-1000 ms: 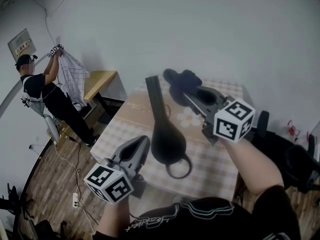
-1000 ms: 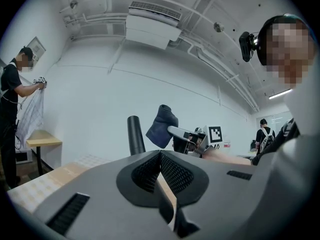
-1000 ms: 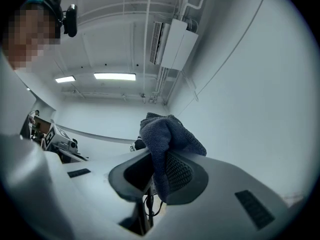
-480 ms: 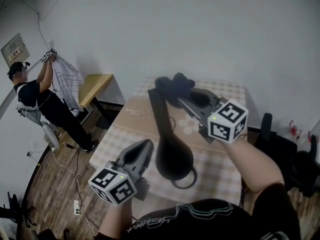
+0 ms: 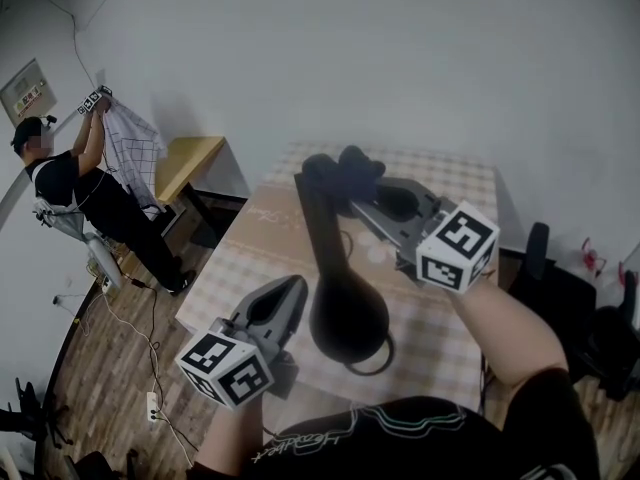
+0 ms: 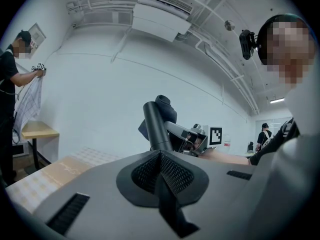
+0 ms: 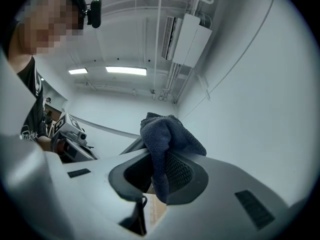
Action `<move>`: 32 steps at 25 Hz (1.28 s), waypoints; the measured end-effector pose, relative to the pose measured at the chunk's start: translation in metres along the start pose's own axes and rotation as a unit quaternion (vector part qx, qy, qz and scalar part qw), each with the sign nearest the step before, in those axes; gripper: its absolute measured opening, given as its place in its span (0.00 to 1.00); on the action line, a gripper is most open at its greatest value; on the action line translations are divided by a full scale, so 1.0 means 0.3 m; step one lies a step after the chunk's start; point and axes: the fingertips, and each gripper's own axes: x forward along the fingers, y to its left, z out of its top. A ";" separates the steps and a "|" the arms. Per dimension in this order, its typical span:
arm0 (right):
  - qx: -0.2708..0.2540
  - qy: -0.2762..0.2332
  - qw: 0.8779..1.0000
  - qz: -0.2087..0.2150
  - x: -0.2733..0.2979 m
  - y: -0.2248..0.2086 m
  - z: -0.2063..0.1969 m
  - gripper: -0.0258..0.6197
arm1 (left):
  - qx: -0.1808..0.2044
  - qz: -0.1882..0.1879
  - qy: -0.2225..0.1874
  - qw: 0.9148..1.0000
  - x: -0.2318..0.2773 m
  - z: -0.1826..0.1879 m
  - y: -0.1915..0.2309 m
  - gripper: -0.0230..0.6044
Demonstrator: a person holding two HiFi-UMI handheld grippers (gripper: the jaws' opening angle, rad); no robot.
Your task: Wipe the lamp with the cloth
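- The black lamp [image 5: 345, 308] stands on the bench [image 5: 450, 183]. Its rounded body is just beside the tips of the left gripper [image 5: 292, 288], and its long neck runs up toward the right gripper [image 5: 358, 196].
- The dark blue cloth [image 5: 345, 166] sits against the top end of the lamp's neck. In the left gripper view the cloth [image 6: 165, 104] shows just behind the top of that neck [image 6: 156, 126].
- The left gripper's [image 6: 160, 156] jaws are closed, pad against pad, with nothing seen between them. The lamp's neck rises right past their tips; I cannot tell whether they touch it.
- The right gripper's [image 7: 157, 179] jaws are slightly apart and pinch the cloth [image 7: 167, 134], which bunches above the pads and hangs down between them.
- The bench has a pale checked cover and stands by a plain white wall [image 5: 400, 58] on a wooden floor [image 5: 110, 358].
- At the far left, another person [image 5: 75, 193] holds up a checked fabric [image 5: 130, 148] beside a small wooden table [image 5: 190, 163].
- An air-conditioning unit [image 7: 190, 39] and strip lights [image 7: 126, 70] are on the ceiling.
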 end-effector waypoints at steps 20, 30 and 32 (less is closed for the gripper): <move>-0.003 -0.006 0.998 0.070 -0.040 0.120 -0.070 0.13 | -0.010 0.027 0.017 0.999 -0.033 -0.078 0.000 0.04; -0.011 0.013 0.995 0.096 -0.092 0.194 -0.150 0.13 | -0.021 0.036 0.026 0.999 -0.058 -0.127 -0.020 0.04; -0.010 0.016 0.995 0.103 -0.100 0.205 -0.169 0.13 | -0.023 0.037 0.029 0.999 -0.059 -0.138 -0.024 0.04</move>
